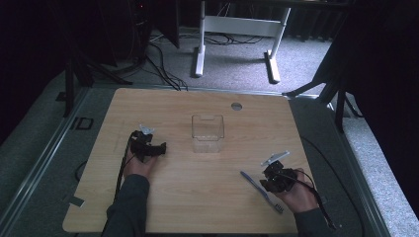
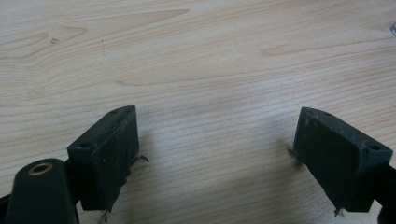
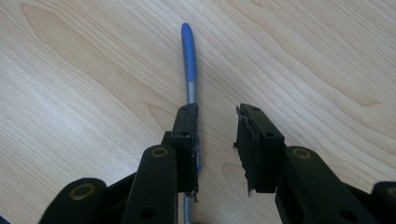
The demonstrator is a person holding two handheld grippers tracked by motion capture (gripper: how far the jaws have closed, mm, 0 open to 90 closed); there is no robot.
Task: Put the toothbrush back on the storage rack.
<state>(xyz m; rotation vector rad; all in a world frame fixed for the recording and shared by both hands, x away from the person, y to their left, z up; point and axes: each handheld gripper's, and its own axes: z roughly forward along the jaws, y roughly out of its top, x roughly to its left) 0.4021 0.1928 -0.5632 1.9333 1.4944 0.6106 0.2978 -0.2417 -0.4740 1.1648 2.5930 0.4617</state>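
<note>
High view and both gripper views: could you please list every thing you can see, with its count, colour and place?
Toothbrush: one, blue and grey, lying flat on the near right of the table, beside the right gripper.
Container: one, clear plastic, open top, near the middle of the table.
Table: one, light wood, with a round grey cap near its far edge.
White frame: one, on the grey carpet beyond the table.
Left gripper: one, black, fingers wide apart over bare wood, nothing between them.
Right gripper: one, black, fingers open; the toothbrush runs along the left finger's inner side, not clamped.
</note>
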